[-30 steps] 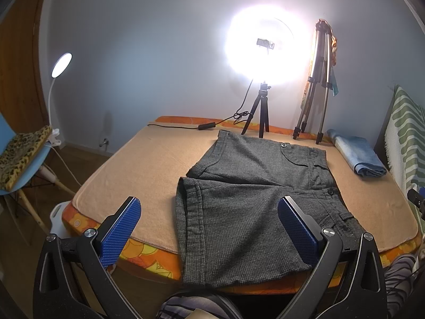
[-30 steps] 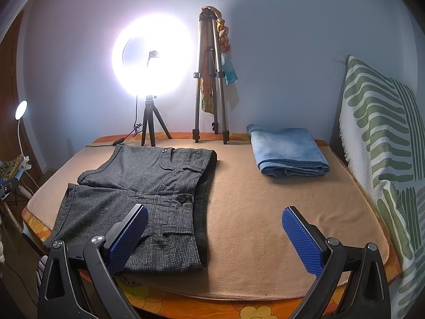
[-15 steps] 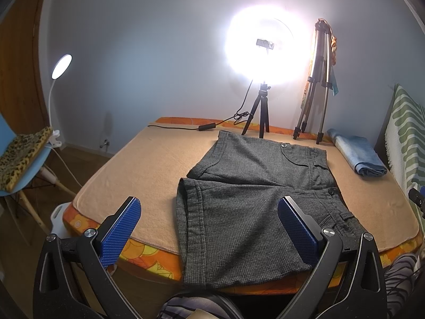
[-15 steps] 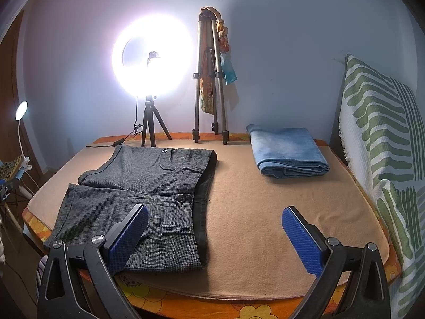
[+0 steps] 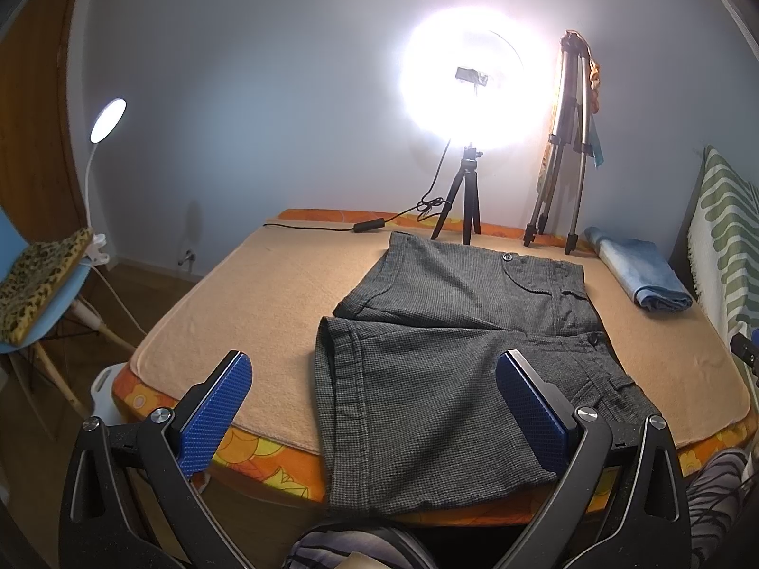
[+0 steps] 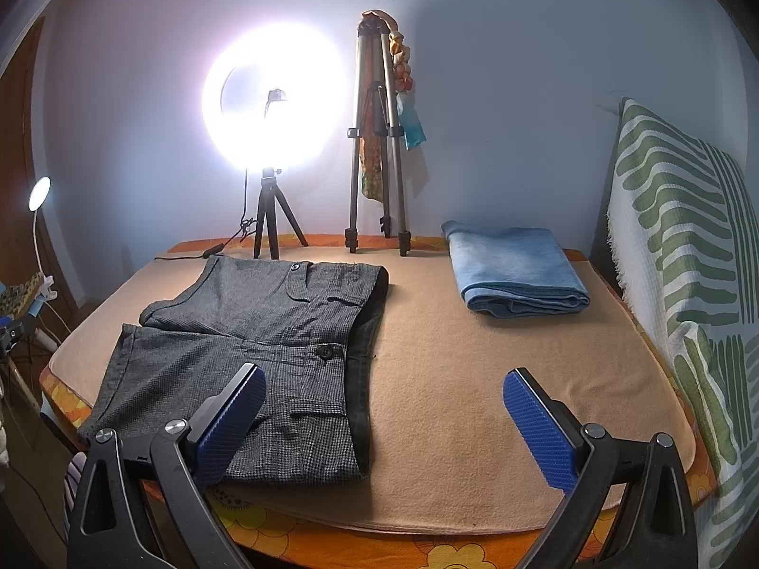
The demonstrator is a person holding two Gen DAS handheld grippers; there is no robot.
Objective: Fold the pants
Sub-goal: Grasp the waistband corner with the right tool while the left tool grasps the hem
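Grey checked shorts (image 5: pixel 455 346) (image 6: pixel 256 332) lie spread flat on the tan blanket (image 5: pixel 265 284) (image 6: pixel 465 379) covering the table, legs pointing left, waistband to the right. The near leg's hem hangs a little over the front edge. My left gripper (image 5: pixel 374 408) hovers open above the near leg, short of the front edge, its blue pads (image 5: pixel 216 412) wide apart. To the right of the waistband my right gripper (image 6: pixel 384 422) is open too, over bare blanket, its left pad (image 6: pixel 232 422) above the shorts' near corner. Neither gripper touches the cloth.
A folded blue denim garment (image 6: pixel 514 270) (image 5: pixel 638 275) sits at the back right. A lit ring light on a small tripod (image 6: pixel 273 218) and a taller tripod (image 6: pixel 377 151) stand at the back edge. A green-striped cushion (image 6: pixel 688 261) borders the right; a blue chair (image 5: pixel 42 294) stands left.
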